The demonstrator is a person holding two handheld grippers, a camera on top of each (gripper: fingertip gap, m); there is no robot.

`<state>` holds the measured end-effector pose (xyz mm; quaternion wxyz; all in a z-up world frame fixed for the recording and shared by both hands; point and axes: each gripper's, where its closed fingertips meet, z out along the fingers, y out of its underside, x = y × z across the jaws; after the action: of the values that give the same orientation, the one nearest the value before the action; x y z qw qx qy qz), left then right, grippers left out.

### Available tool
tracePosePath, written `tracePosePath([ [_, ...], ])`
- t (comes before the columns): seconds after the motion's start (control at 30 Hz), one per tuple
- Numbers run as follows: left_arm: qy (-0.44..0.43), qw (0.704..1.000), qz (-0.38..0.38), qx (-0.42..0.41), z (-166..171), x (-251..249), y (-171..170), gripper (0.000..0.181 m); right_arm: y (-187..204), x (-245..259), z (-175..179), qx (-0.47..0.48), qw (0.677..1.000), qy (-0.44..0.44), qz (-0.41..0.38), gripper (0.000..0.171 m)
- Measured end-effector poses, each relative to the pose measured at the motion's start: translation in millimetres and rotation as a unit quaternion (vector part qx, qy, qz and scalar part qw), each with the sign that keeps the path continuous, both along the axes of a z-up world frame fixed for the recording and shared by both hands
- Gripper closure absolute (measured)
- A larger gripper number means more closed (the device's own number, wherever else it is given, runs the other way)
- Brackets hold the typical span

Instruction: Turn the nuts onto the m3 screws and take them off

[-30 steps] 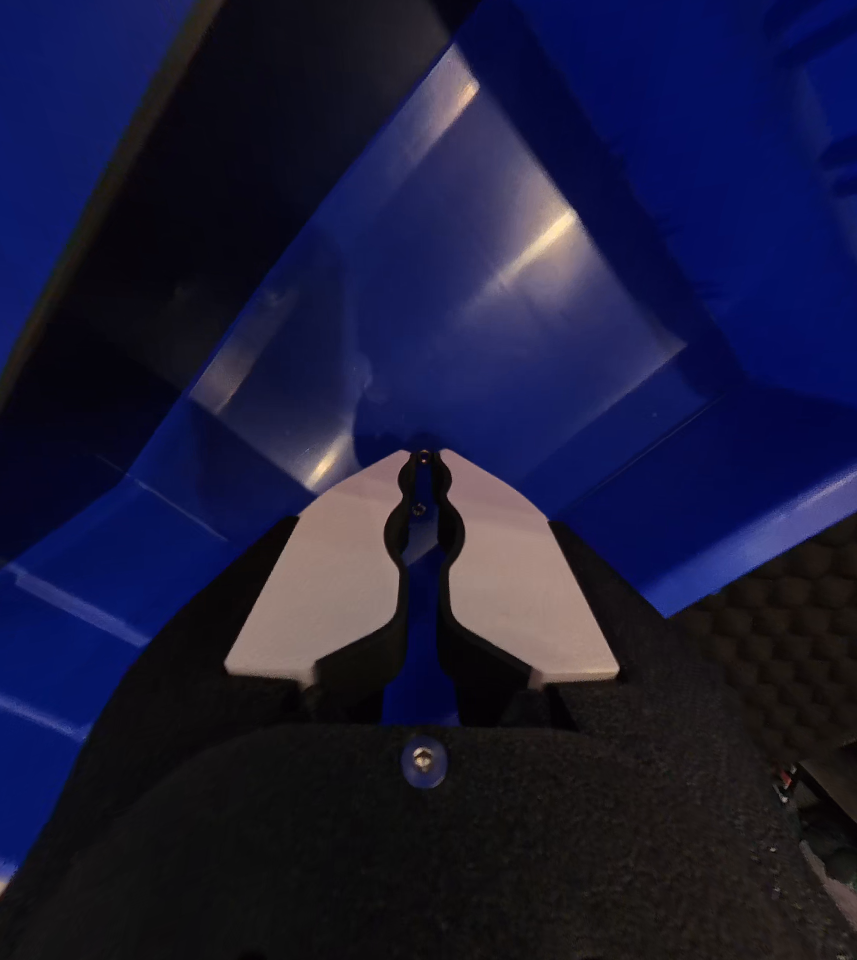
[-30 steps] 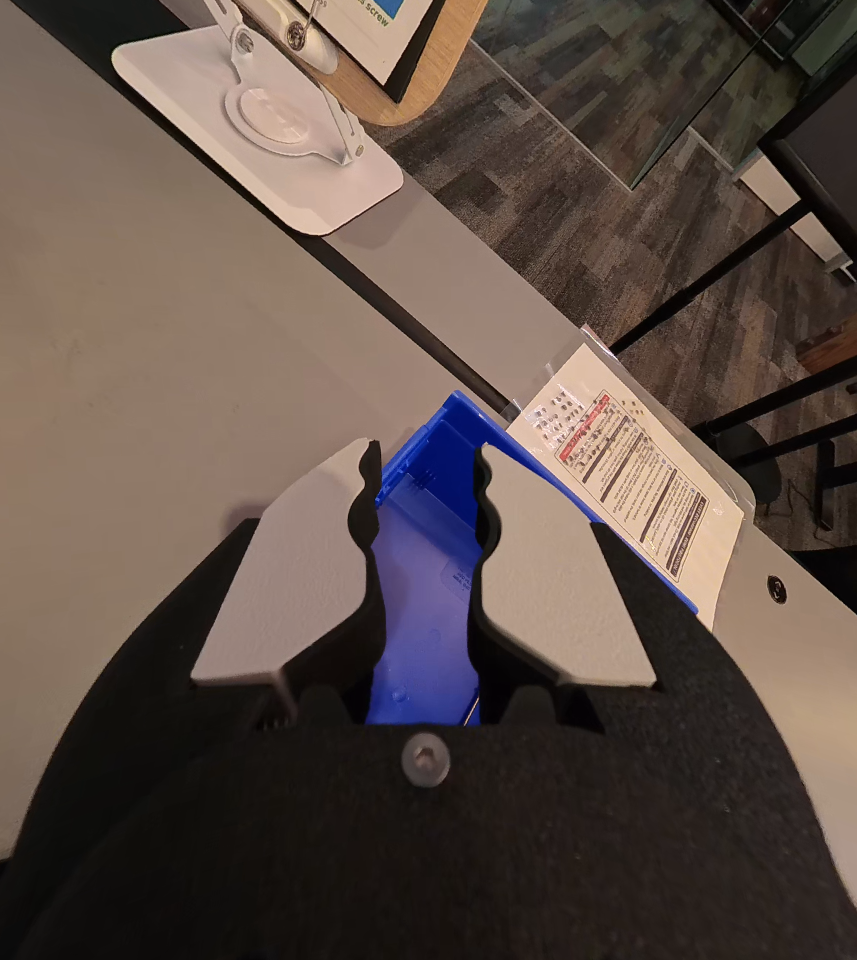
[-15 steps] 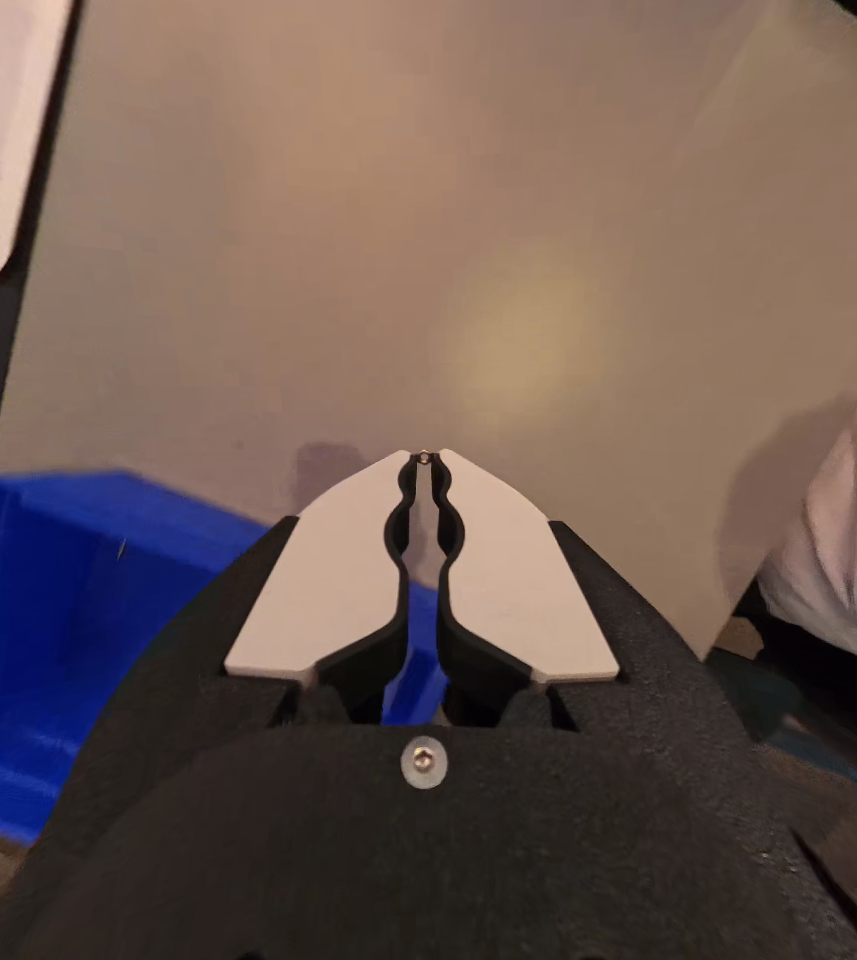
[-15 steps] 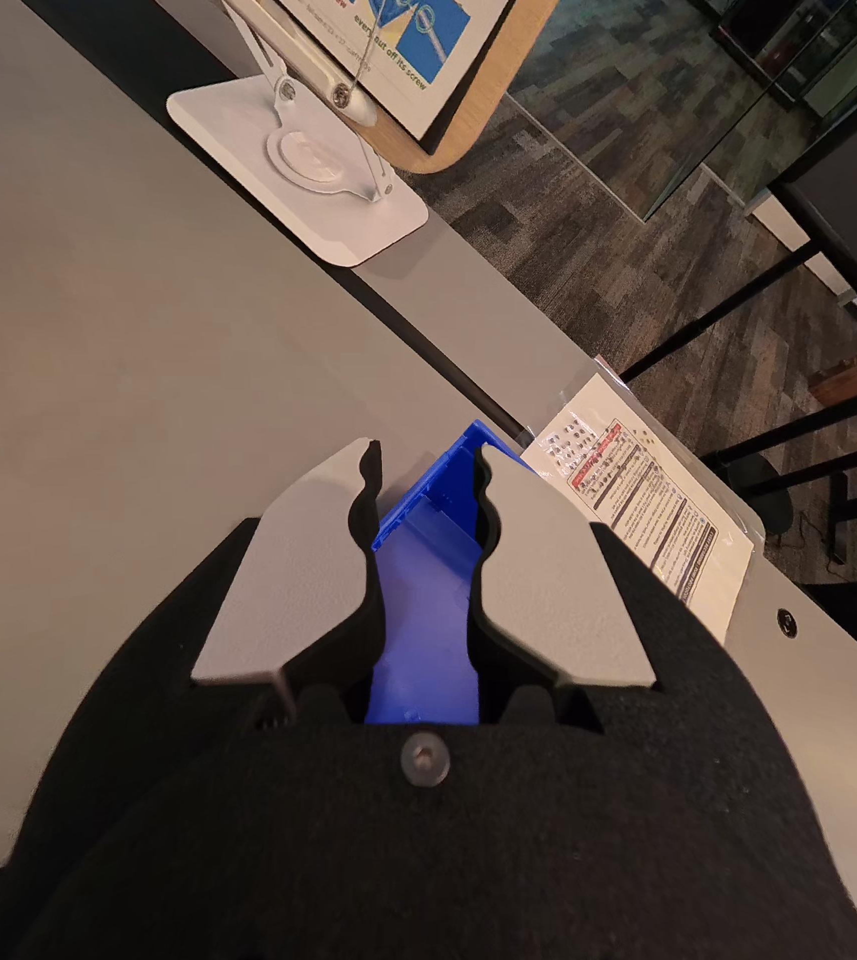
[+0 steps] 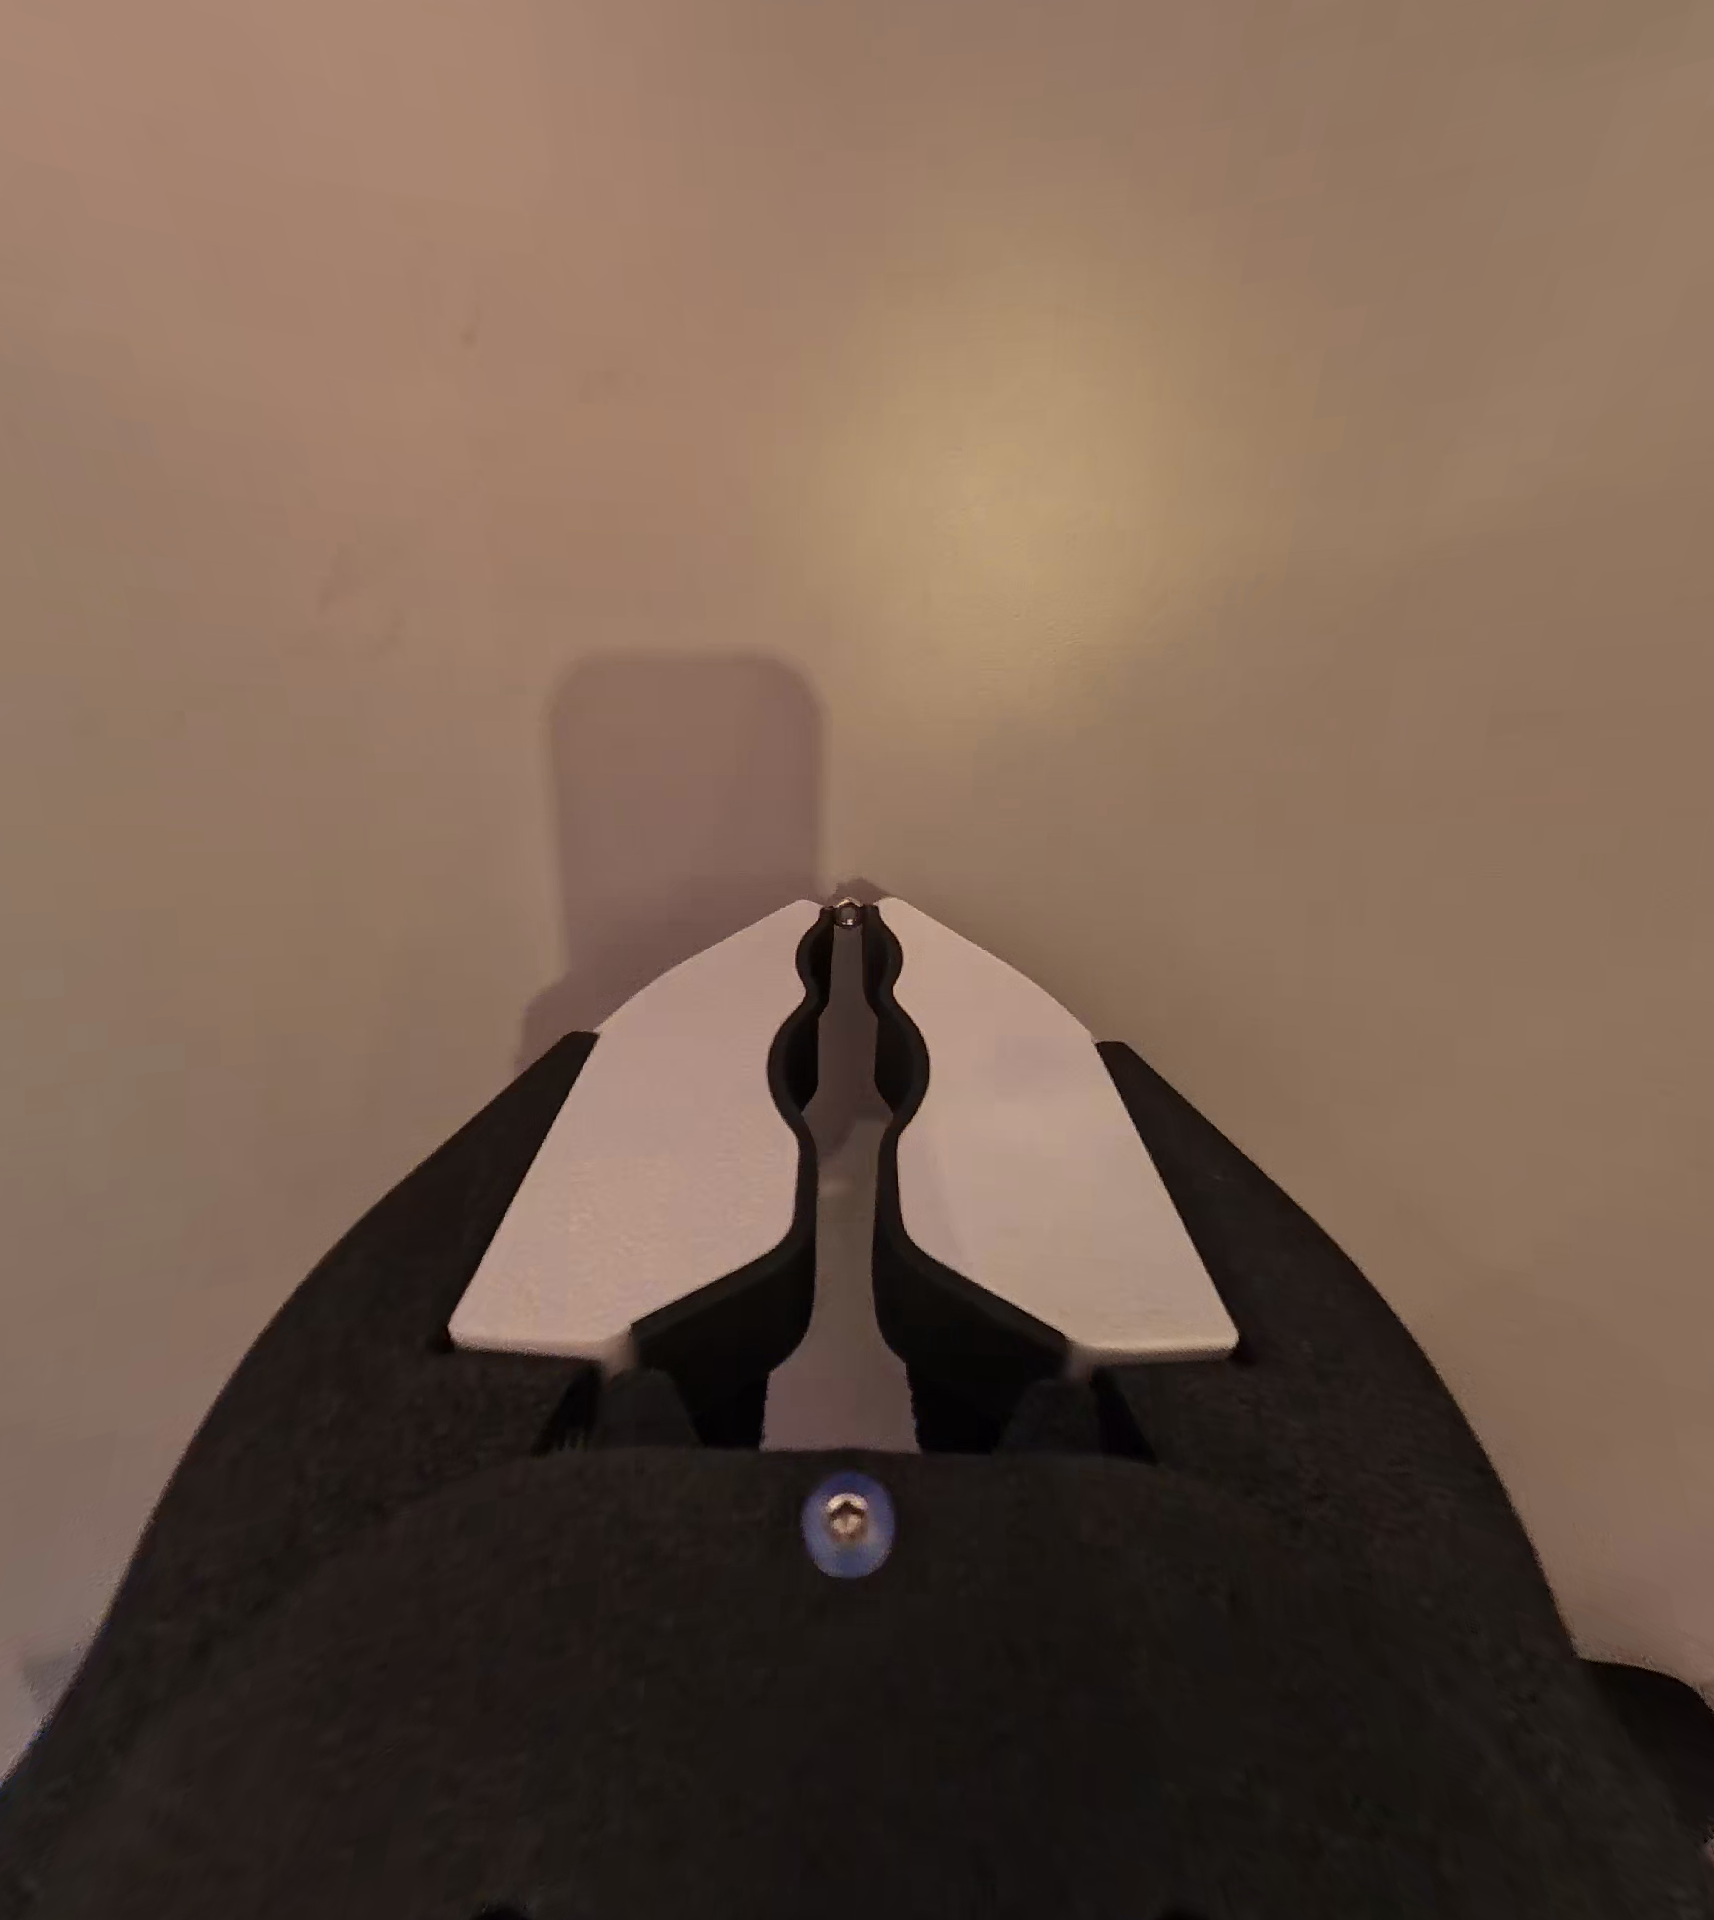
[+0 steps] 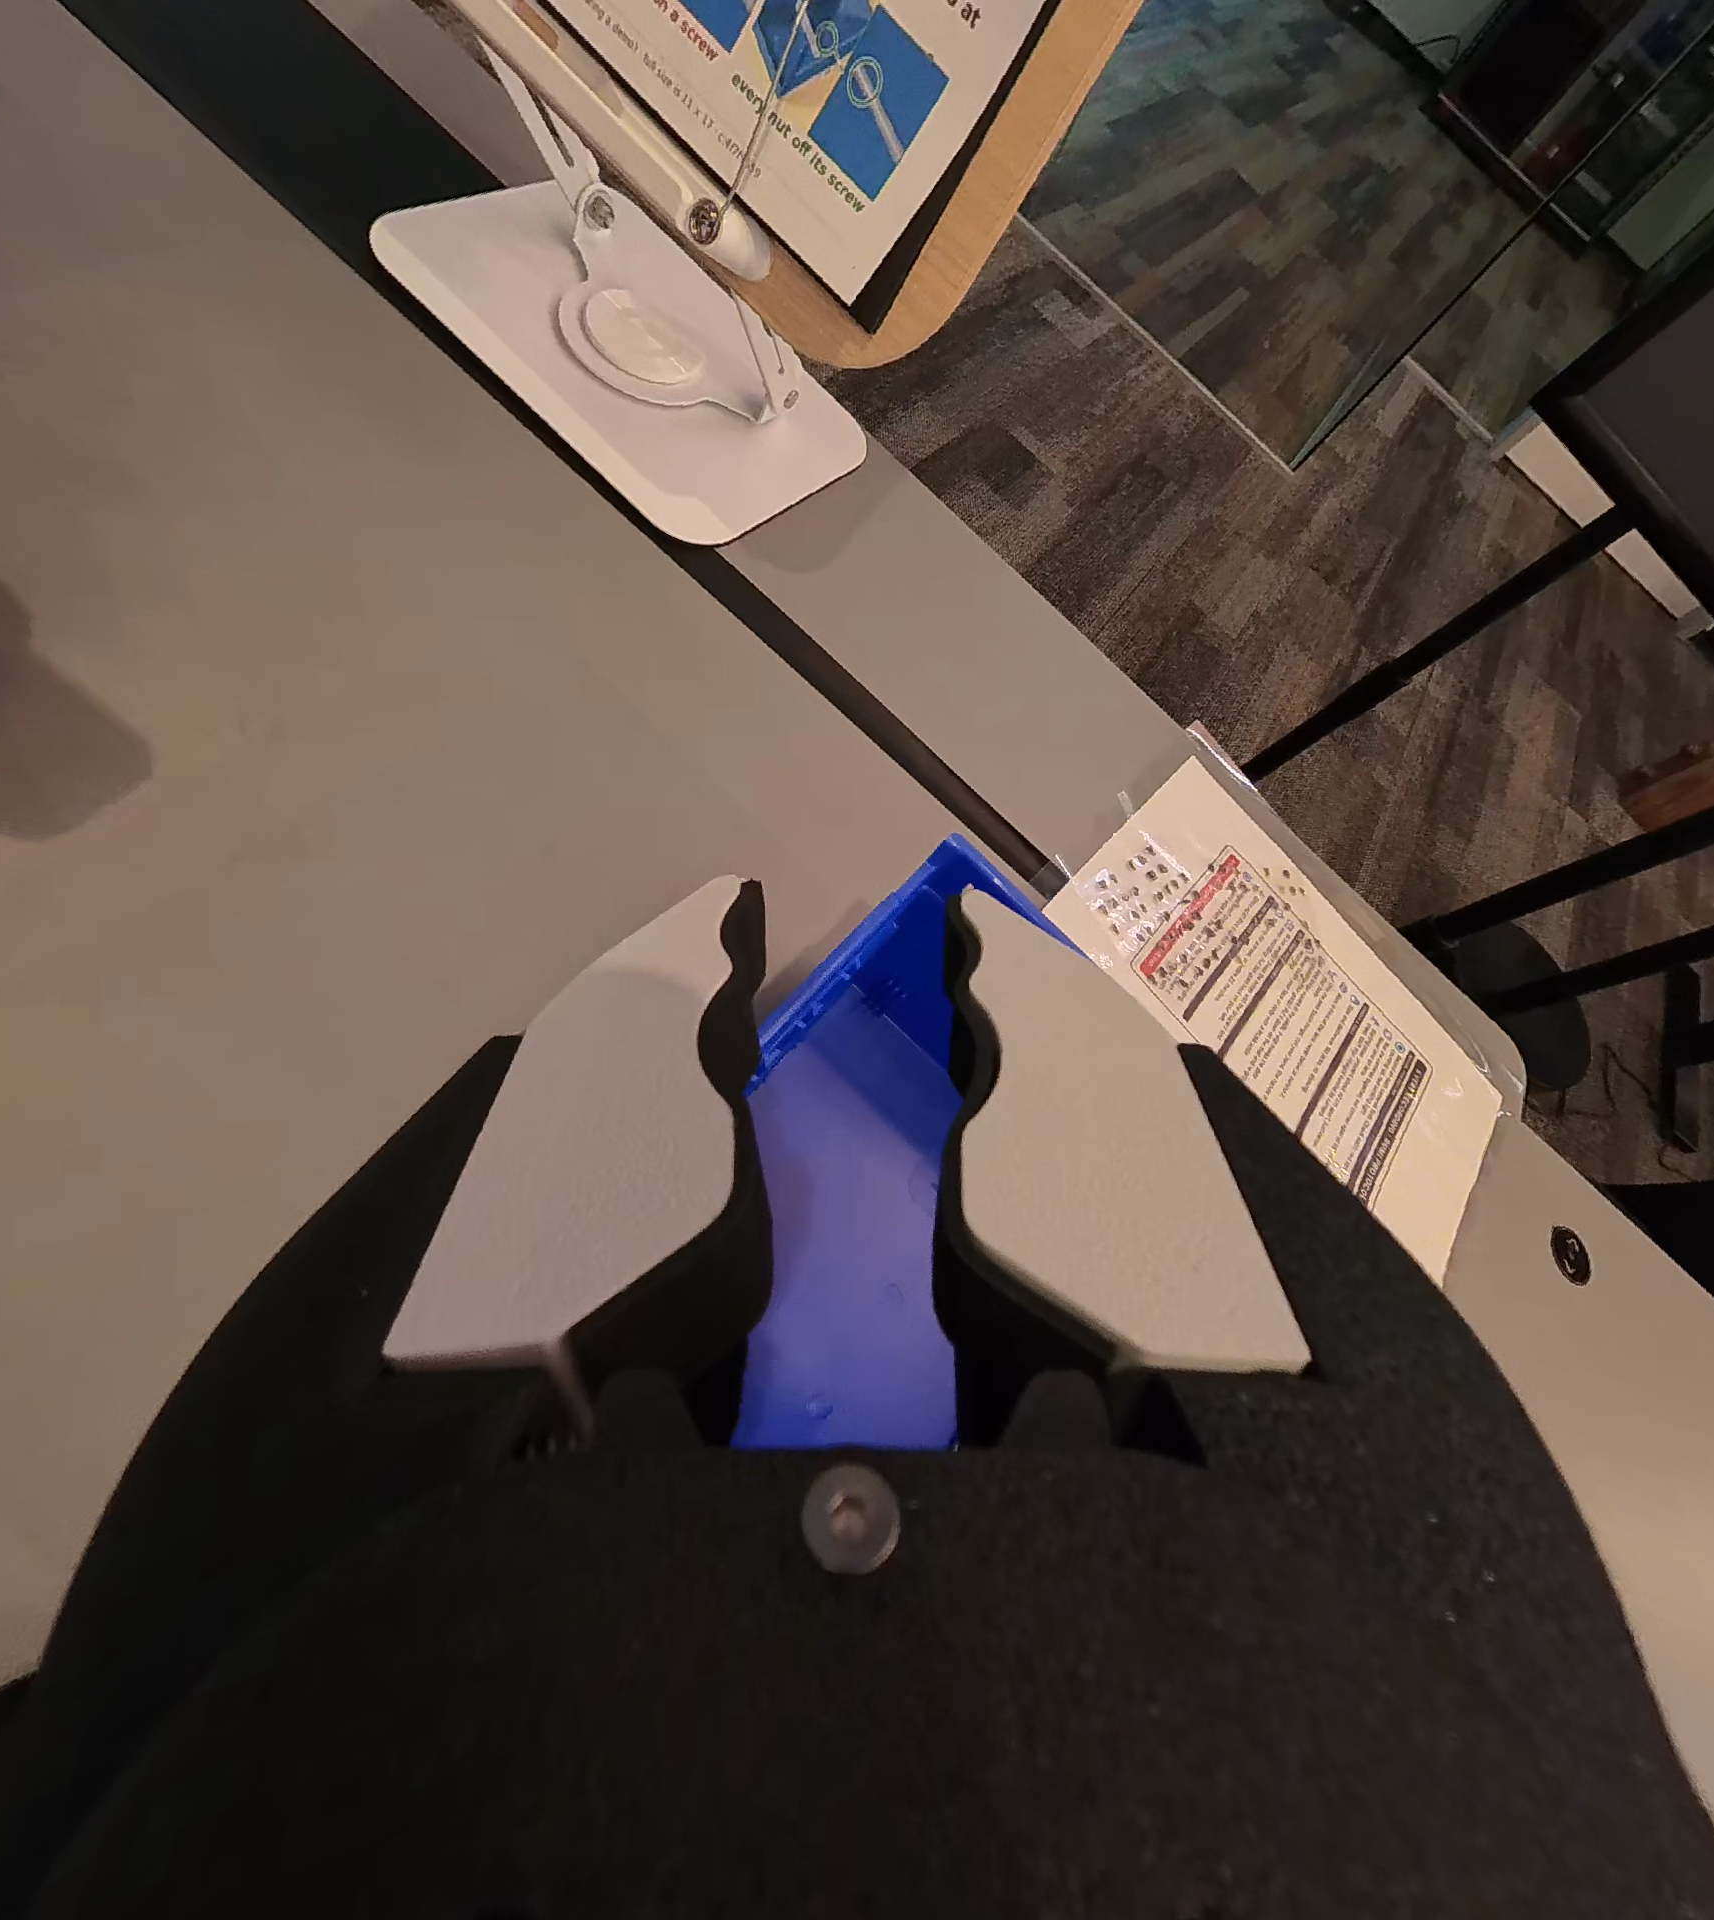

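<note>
Left gripper (image 5: 846, 914) fingers pinch tiny nut (image 5: 846, 913) at tips – right gripper (image 6: 851, 902) fingers spread, empty, over blue bin (image 6: 858, 1164)

A plain beige-grey tone is shown by the table (image 5: 1248, 520), and a small silvery metal part (image 5: 847, 914) is seen at the pale grey fingertips (image 5: 791, 935) of the left gripper (image 5: 847, 920). The right gripper (image 6: 853, 914) is coloured grey and black. Bright blue is worn by the bin (image 6: 863, 1143); white by the stand (image 6: 624, 395); grey-brown patchwork by the floor (image 6: 1196, 499).
</note>
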<state>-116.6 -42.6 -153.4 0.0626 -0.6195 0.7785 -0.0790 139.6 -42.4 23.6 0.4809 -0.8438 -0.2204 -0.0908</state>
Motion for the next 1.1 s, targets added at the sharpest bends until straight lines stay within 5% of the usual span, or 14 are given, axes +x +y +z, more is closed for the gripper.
tracePosePath([
  [0.43,-0.022,1.000,0.013,-0.013,4.2,4.5,2.9,0.169,0.1,4.2,-5.4,-0.010,1.000,0.004,0.000,0.139],
  [0.67,-0.192,0.975,0.107,0.013,128.4,-21.1,60.1,0.163,-1.7,16.0,-9.4,-0.012,1.000,0.013,-0.014,0.139],
  [0.83,-0.222,0.912,0.337,0.068,183.8,-125.5,161.2,0.163,3.2,19.2,-3.7,0.010,0.999,0.039,-0.020,0.140],
  [0.97,-0.212,0.850,0.481,0.034,160.4,-188.8,203.6,0.168,7.6,18.0,-7.9,0.002,0.999,0.035,-0.020,0.140],
  [1.1,-0.132,0.835,0.534,0.032,105.1,-223.2,221.4,0.166,10.4,18.0,-15.4,-0.011,0.999,0.029,-0.022,0.139],
])
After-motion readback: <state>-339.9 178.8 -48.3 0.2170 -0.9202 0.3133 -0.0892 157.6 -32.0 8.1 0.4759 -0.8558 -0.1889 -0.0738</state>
